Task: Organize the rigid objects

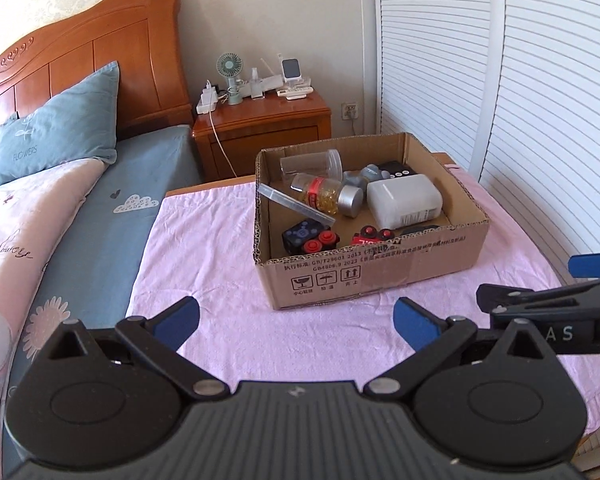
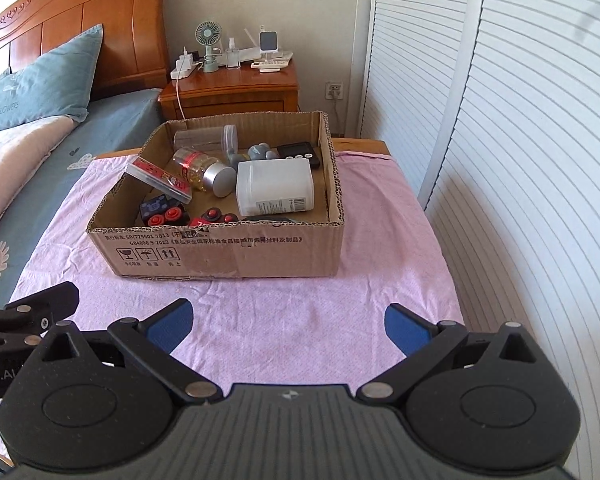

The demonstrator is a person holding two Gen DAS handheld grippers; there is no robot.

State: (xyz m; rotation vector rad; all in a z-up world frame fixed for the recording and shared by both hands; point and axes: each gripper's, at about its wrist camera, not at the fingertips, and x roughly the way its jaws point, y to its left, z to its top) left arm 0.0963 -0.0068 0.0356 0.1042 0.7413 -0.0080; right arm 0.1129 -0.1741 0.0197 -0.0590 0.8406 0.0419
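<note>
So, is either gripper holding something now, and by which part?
Nothing is held. The left gripper and right gripper both have open, empty jaws above the pink cloth, short of the cardboard box.

Cardboard box [image 2: 228,254] front reads "GB/T29601 2013", "GB4806.9 2023"; blue pillow [image 1: 56,128] reads "FLOWERS".

Home bedroom. Wooden bed headboard [image 1: 100,40], blue pillow [image 1: 56,124] before it. Nightstand [image 1: 260,128] beside it; louvred wardrobe doors [image 1: 500,80] further right.
</note>
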